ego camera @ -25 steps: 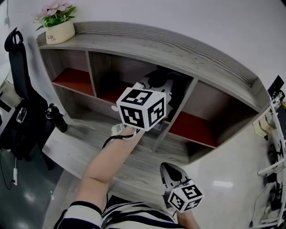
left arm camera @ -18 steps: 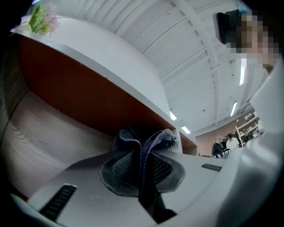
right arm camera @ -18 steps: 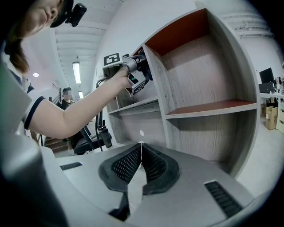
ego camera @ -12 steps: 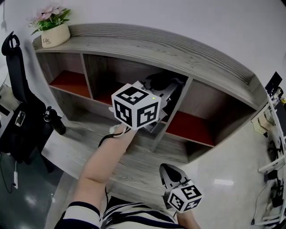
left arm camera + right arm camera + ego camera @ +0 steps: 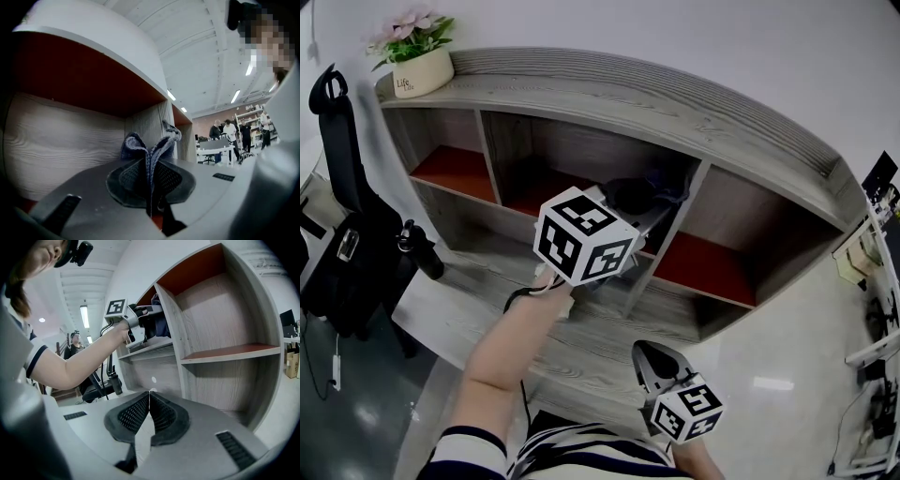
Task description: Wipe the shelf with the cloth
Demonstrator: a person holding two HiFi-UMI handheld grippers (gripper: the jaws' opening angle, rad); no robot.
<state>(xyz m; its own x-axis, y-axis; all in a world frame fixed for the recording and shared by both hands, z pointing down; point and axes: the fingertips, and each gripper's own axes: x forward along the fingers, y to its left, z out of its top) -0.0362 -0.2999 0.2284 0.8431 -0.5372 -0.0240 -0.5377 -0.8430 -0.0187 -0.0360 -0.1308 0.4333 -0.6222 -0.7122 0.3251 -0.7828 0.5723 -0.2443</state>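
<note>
Against white wall, logged a grey wood shelf (image 5: 675,103) with three open bays and red boards inside; flower pot (image 5: 417,67) on top at far left, black chair (image 5: 342,159) beside.

Found left tongs (image 5: 149,161) reached into middle bay, close by its right divider (image 5: 161,126), clamped hard on cloth (image 5: 129,146); blue folds poking out past the tips. Placed cloth up in middle bay; touching the board or just above it, cannot say, since neither view catches its underside.

Checked against a second ago: marker cube (image 5: 581,234) slid slightly down and left in head view, uncovering more dark cloth behind it. Read as a stroke drawn back toward the front edge.

Found right tongs (image 5: 149,397) low before the shelf, well apart from the work, pressed together on nothing, parked as before.

Judged wiping under way in middle bay, partly done at best; no sign either way for outer bays. Expect another pass next; would keep cloth flat on the board and clear of the divider.
</note>
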